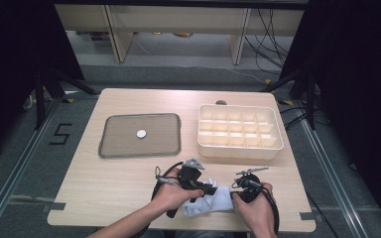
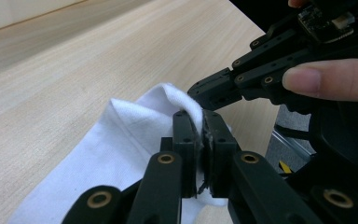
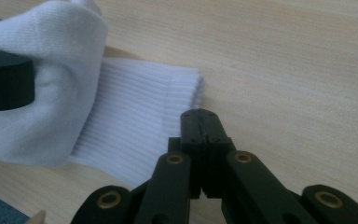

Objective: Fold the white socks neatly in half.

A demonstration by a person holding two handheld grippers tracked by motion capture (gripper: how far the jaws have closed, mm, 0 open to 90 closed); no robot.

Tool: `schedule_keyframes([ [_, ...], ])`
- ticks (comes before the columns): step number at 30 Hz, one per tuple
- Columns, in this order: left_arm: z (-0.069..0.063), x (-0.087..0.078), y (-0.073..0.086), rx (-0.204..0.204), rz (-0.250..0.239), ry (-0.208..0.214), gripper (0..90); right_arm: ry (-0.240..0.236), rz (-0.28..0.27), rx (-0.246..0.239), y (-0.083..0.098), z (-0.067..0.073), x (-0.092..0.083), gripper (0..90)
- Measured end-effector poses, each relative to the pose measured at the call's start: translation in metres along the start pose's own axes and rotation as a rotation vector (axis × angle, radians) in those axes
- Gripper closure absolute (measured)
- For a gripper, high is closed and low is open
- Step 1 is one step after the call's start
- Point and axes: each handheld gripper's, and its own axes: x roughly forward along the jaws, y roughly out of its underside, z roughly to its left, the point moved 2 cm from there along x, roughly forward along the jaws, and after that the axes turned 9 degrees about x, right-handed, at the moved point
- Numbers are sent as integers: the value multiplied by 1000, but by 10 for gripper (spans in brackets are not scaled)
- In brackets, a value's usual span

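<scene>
Wooden table; left fingers pinching white sock, right fingers pressed together, sock's toe hidden.

Pale wooden table sits on grey floor, a taped "5" at nine o'clock. Up at twelve o'clock, light shelving units; black cables trail at one o'clock. Dark curtains flank both sides.

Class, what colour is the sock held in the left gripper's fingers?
White. The sock has a ribbed cuff, shown best in the right gripper view.
</scene>
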Motion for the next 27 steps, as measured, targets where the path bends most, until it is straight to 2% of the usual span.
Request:
schedule_keyframes([
  [1, 0, 1, -1, 0, -3, 10, 847, 3, -3, 12, 0, 1, 1, 900],
  [4, -1, 2, -2, 3, -13, -1, 847, 3, -1, 18, 0, 1, 2, 900],
  [5, -2, 3, -3, 5, -26, 1, 847, -2, 4, 4, 0, 1, 2, 898],
  [6, -1, 2, -4, 9, -7, 11, 847, -1, 5, -5, 1, 0, 2, 897],
  [8, -3, 5, -4, 7, -23, 3, 847, 0, 2, 0, 0, 1, 2, 895],
  [9, -2, 4, -5, 11, 1, 10, 847, -1, -2, 17, 0, 2, 2, 892],
  [11, -3, 8, -4, 7, -16, 0, 846, -2, -2, 16, 0, 2, 3, 890],
  [13, -4, 9, -4, 6, 1, 3, 845, -2, -5, 18, 0, 1, 3, 889],
  [15, -4, 12, -4, 16, -8, 6, 844, -4, -5, 16, 0, 1, 3, 888],
  [16, -4, 12, -4, 13, 9, 16, 843, -3, -5, 18, 1, 1, 3, 887],
  [17, -4, 12, -5, 12, 7, 15, 842, -3, -2, -2, 1, -1, 2, 886],
  [19, -5, 15, -4, 10, -13, 3, 839, 0, -10, 19, 1, 0, 3, 884],
  [20, -4, 14, -5, 13, 9, 17, 837, 15, -6, 0, 1, -2, 3, 883],
  [21, -4, 15, -4, 15, 9, 8, 837, -7, -7, 20, 1, 0, 3, 881],
  [24, -3, 16, -3, 20, 20, 11, 837, -6, -4, 9, 1, -2, 3, 878],
  [26, -3, 19, -2, 15, -3, -2, 836, -5, -3, 8, 1, -2, 3, 877],
  [27, -3, 19, -2, 20, 15, 5, 836, -7, -4, 12, 1, -1, 3, 877],
])
